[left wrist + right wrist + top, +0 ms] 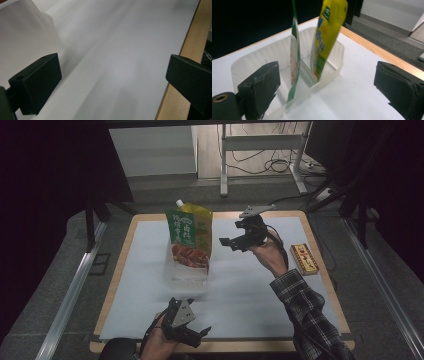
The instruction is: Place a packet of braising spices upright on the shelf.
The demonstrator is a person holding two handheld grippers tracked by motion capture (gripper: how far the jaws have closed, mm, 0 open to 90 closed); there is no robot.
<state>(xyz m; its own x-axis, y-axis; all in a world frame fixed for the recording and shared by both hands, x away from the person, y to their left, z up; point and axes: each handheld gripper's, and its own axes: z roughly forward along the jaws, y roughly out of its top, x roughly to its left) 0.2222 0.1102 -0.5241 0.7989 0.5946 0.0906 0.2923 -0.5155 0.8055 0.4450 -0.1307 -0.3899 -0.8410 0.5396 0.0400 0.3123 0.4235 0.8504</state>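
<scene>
A clear plastic tray (186,272) sits near the centre of the white-covered table (250,295), holding two upright pouches: a green pouch (187,240) and, just behind it, a yellow spouted pouch (202,217). A small red-and-yellow box (304,258) lies at the table's 3 o'clock edge. The right gripper (235,240), raised at the tray's 2 o'clock with its wrist bent back (plaid sleeve trailing), has jaws spread wide and empty. The left gripper (197,336) rests low at 6 o'clock, jaws likewise wide apart, holding nothing.

two pouches (189,235), one tub (186,275), one box (304,258)
</scene>
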